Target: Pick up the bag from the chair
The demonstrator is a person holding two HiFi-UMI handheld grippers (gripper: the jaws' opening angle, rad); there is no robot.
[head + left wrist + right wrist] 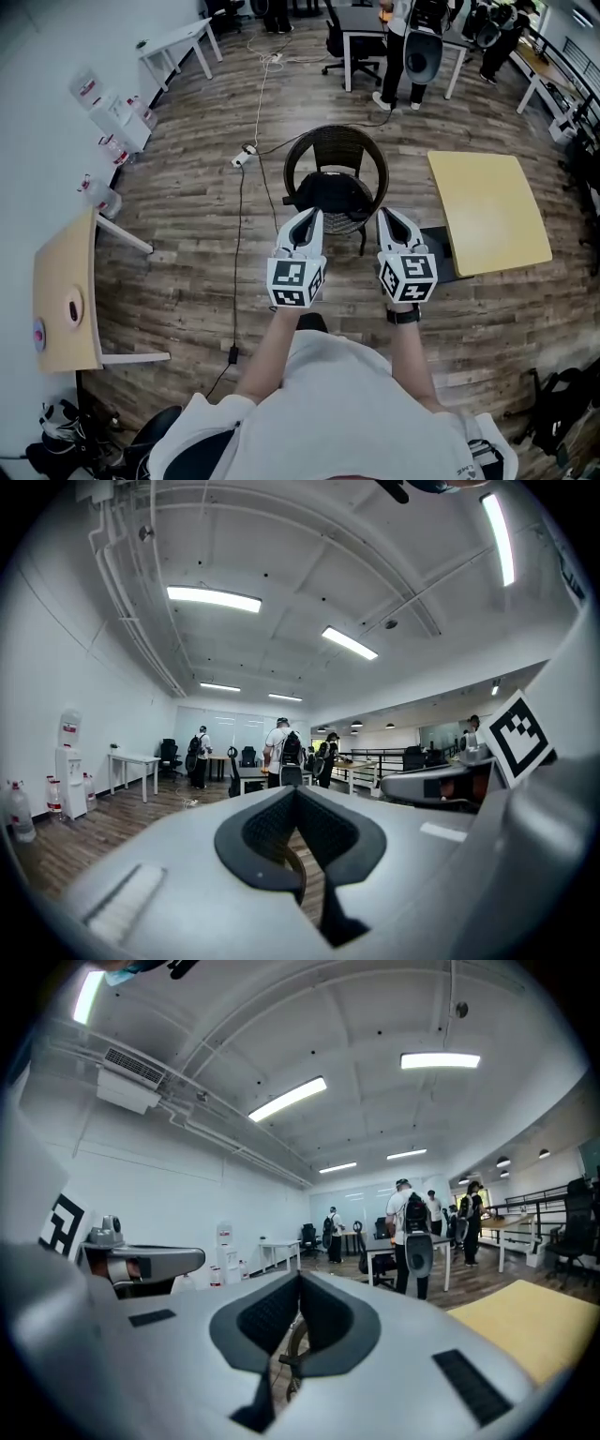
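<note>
Head view: the left gripper (307, 221) and right gripper (390, 217) are held side by side and level, tips over the near edge of a round dark wicker chair (336, 142). The bag (330, 191), black, lies on the chair seat just beyond both tips; neither gripper touches it. Only this view shows the bag; both gripper views look out level over it into the room. Left gripper view: the left gripper (295, 793) has its jaws pressed together with nothing between them. It also takes in the other gripper alongside on the right, a water dispenser (67, 761) at the left wall and people with backpacks (281, 752) at desks far off. Right gripper view: the right gripper (300, 1279) is likewise closed and empty, and a curve of the chair frame shows through the gap below the pads. The same view records a wall-mounted air unit (131, 1077) and strip lights on a white ceiling, which the head view does not cover. Surface and room: wood-plank floor (187, 225) throughout, and a black cable (238, 244) running across it to the left of the chair. A yellow table (487, 211) stands near the chair on the right, and a second yellow tabletop (66, 291) sits well apart at the left wall. Water bottles (108, 145) line that wall.
</note>
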